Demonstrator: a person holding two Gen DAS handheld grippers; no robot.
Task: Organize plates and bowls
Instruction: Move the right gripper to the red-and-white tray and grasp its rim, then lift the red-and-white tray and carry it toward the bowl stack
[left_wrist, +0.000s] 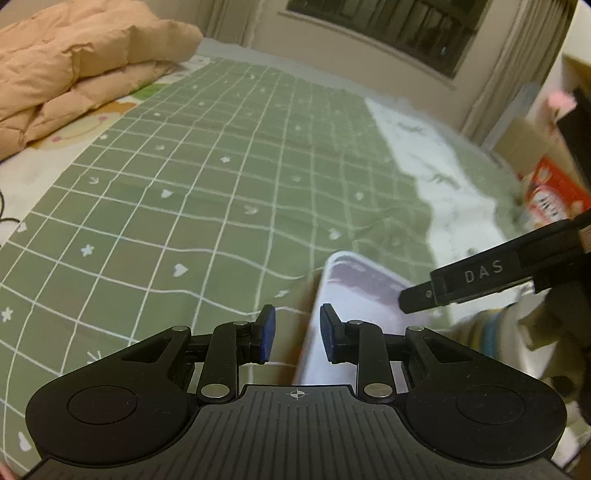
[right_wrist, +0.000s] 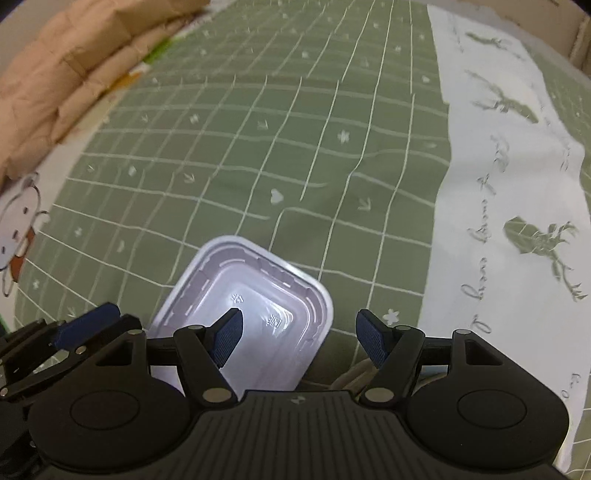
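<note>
The left gripper (left_wrist: 293, 334) is held low over a bed and pitched downward, its blue ridged pads set narrowly apart with nothing pressed between them; the rim of a pale lilac plastic container (left_wrist: 354, 280) is seen just beyond and partly behind the right-hand pad. The right gripper (right_wrist: 298, 341) is tipped steeply toward the bedding, its dark blue pads standing roughly half apart and empty, with the container (right_wrist: 258, 295) lying directly beneath the left-hand pad. The container is rectangular with rounded corners, translucent and glossy, its stepped rim marked with dashes and its floor embossed with characters; it is open and rests on the bedsheet (right_wrist: 258, 147) near the bed's near edge. The sheet is matte green cloth crossed by a thin white grid and dotted with small hearts and flowers, slightly wrinkled. A white strip printed with green deer and script (right_wrist: 517, 184) runs along the right side of the bed. A puffy peach quilted duvet (left_wrist: 74, 62) is heaped at the far left corner. In the left wrist view, a black finger of the right gripper, lettered "DAS" (left_wrist: 484, 275), reaches in from the right.
</note>
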